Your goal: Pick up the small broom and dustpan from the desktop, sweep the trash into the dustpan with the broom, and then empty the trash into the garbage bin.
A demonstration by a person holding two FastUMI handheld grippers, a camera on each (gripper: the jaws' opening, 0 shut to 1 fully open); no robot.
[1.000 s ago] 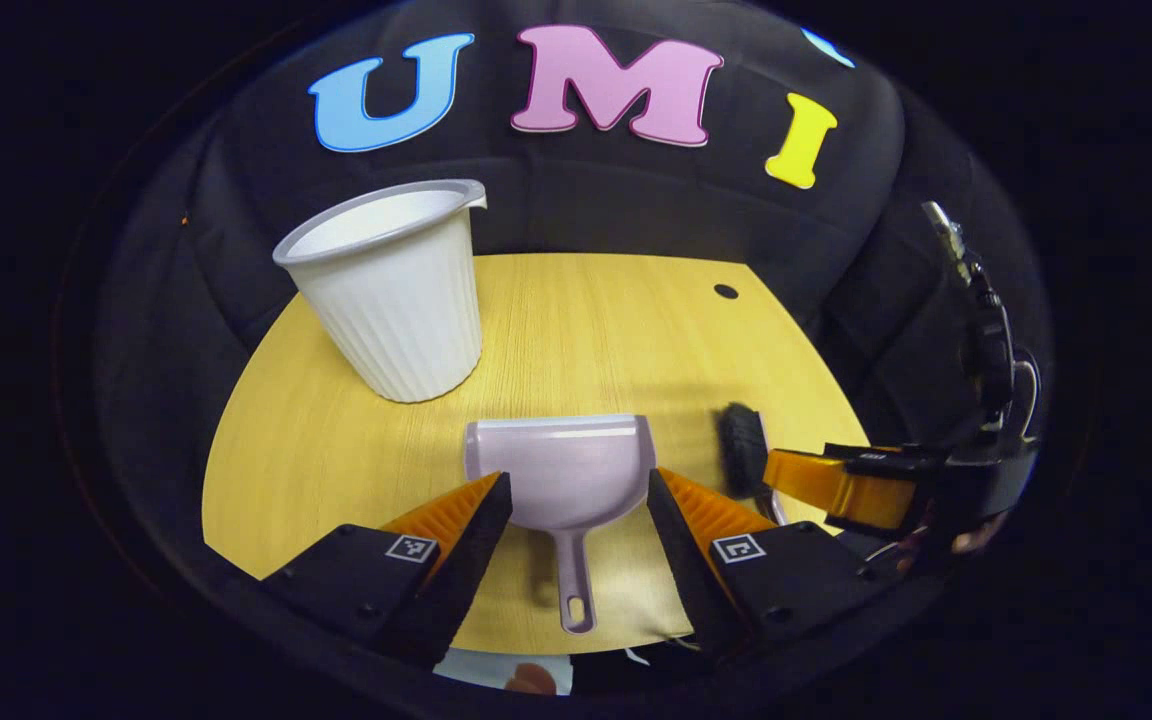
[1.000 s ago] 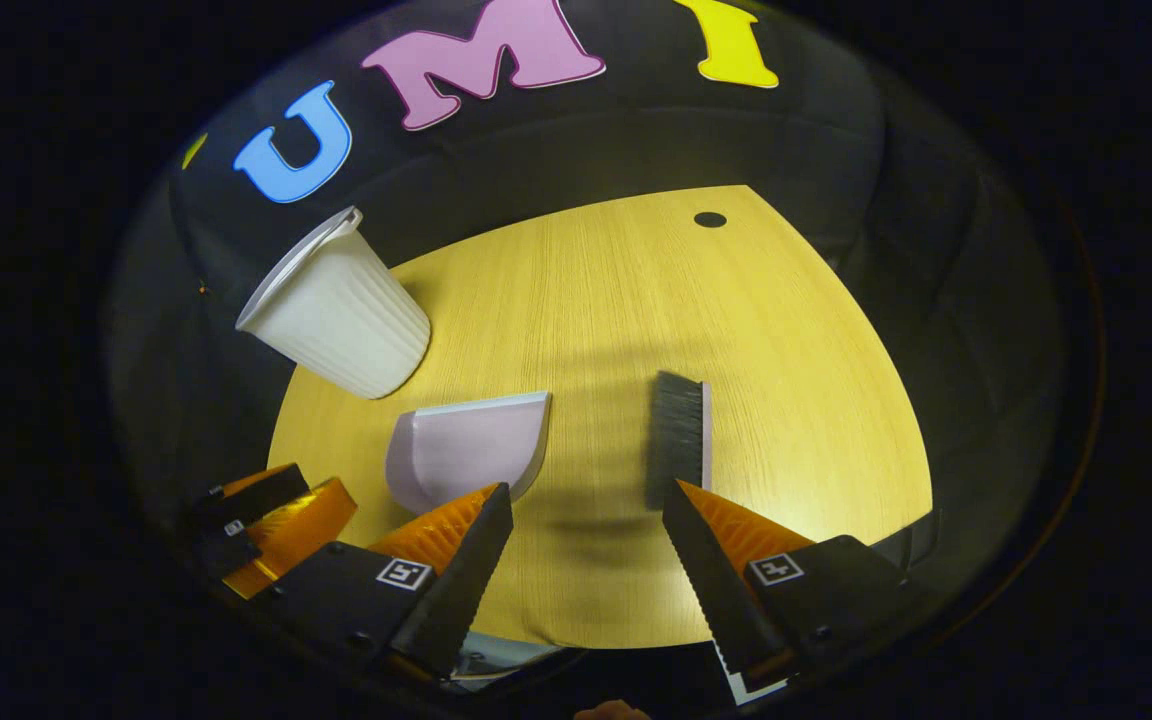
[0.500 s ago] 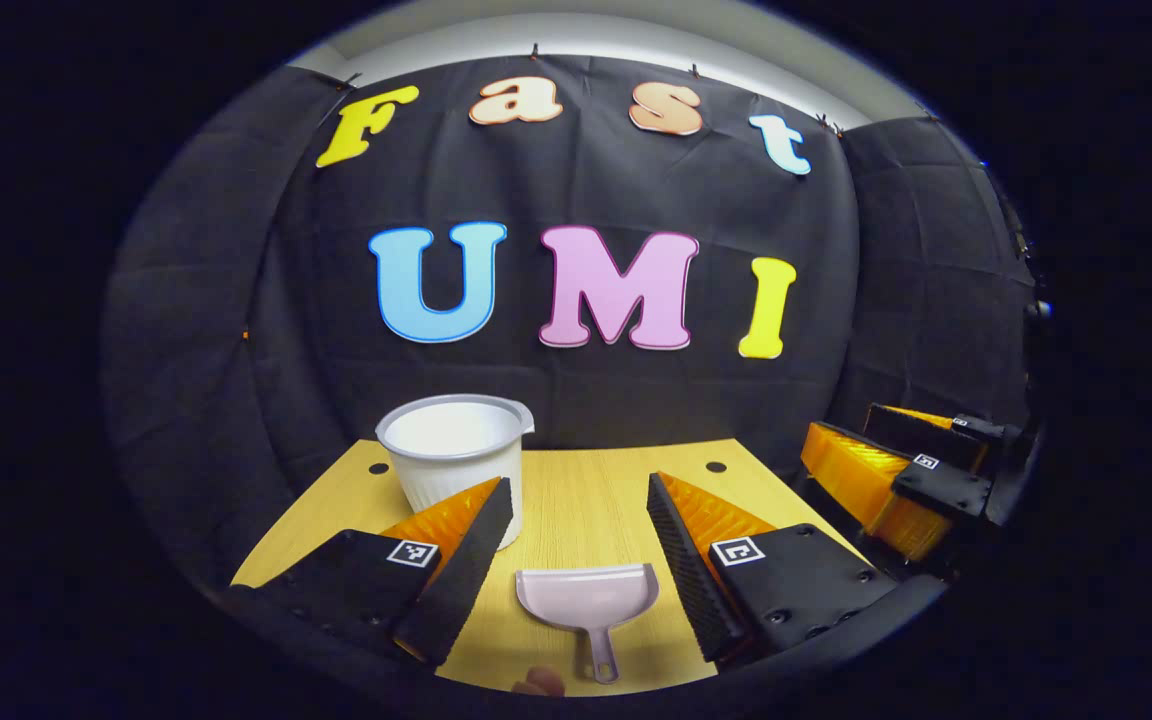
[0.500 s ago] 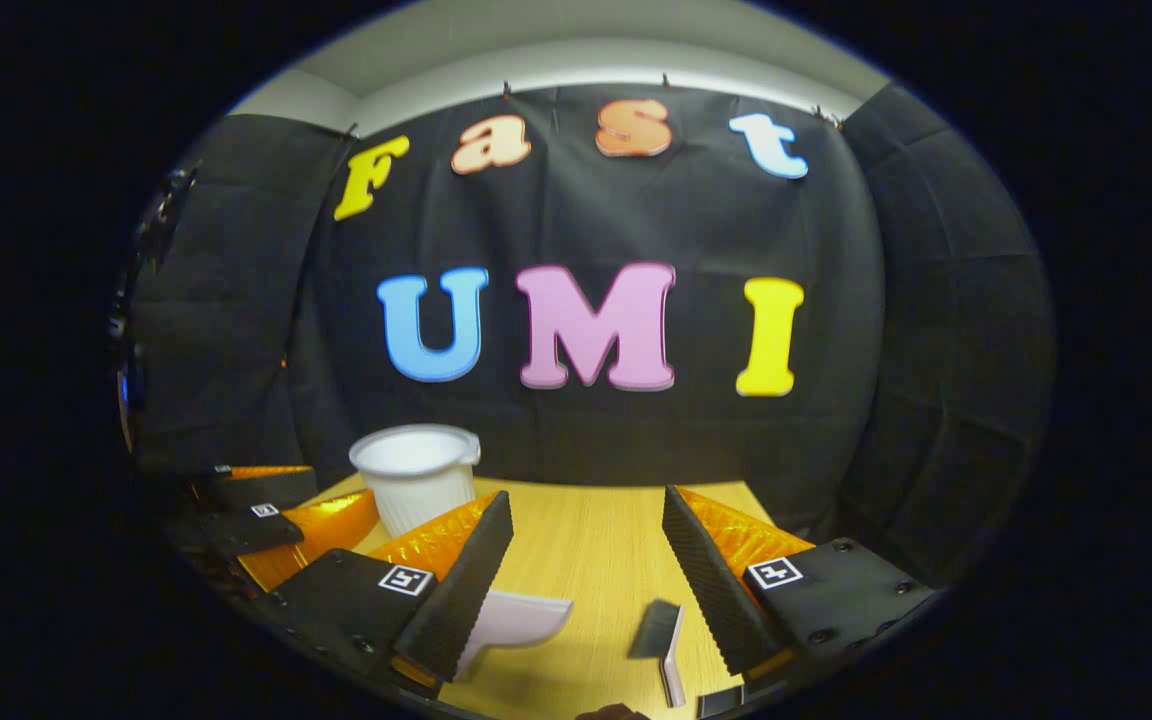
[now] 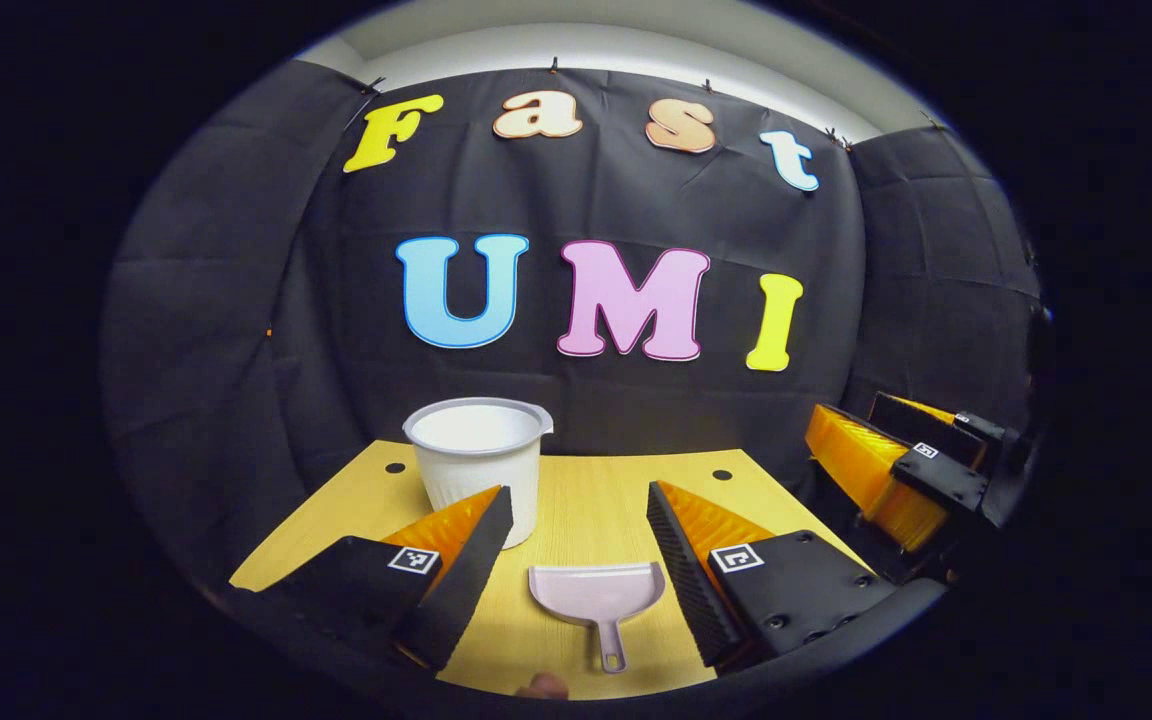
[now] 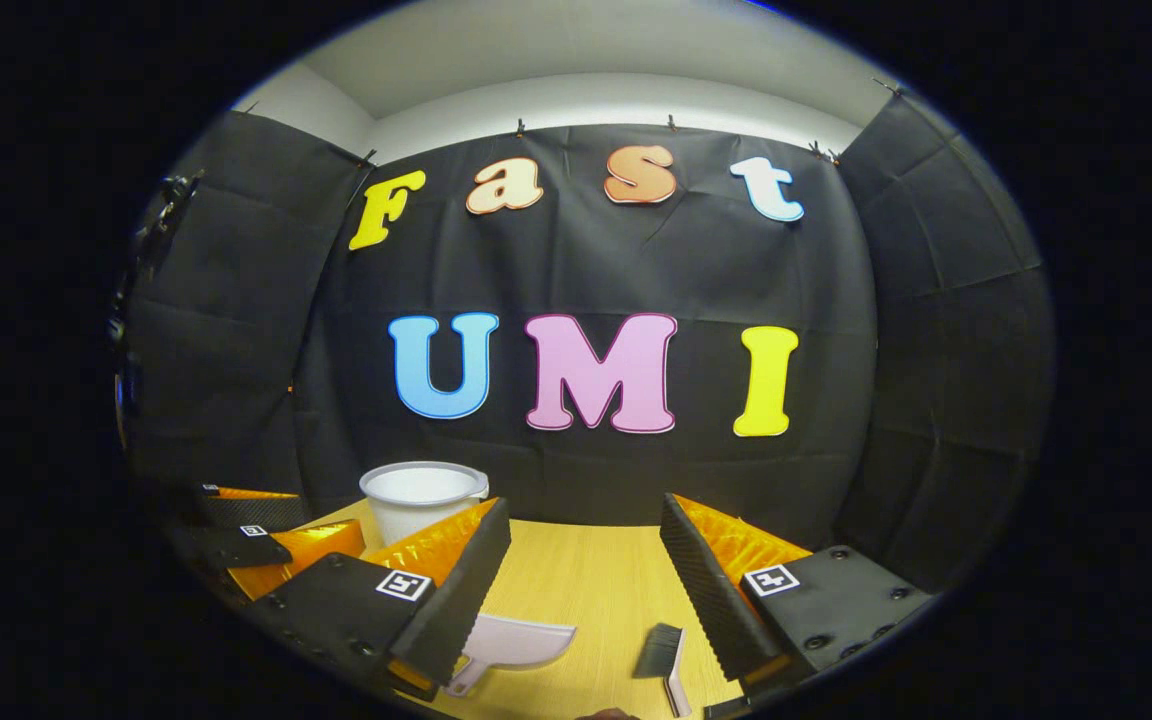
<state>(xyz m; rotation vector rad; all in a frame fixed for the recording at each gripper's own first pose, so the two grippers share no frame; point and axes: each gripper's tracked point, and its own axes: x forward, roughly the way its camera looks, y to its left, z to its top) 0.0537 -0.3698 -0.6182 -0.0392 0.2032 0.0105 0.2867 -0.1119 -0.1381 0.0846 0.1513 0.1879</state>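
Both jaws open above desktop (image 5: pixel 586 510); dustpan (image 5: pixel 596 592), broom (image 6: pixel 664 652) untouched

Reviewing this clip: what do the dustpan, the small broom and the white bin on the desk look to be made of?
Dustpan: likely moulded plastic, pale lilac, smooth matt sheen, one-piece handle with a hanging hole. Small broom: dark bristles, probably synthetic, on a pale back that looks plastic; too small to be sure. White bin: seemingly thin plastic, faintly ribbed wall, rolled rim with a small spout. Desk: wood-grain surface, possibly laminate.

Wooden desktop (image 5: pixel 586 500) carries bin (image 5: pixel 477 465), dustpan (image 5: pixel 596 597), broom (image 6: pixel 663 655).
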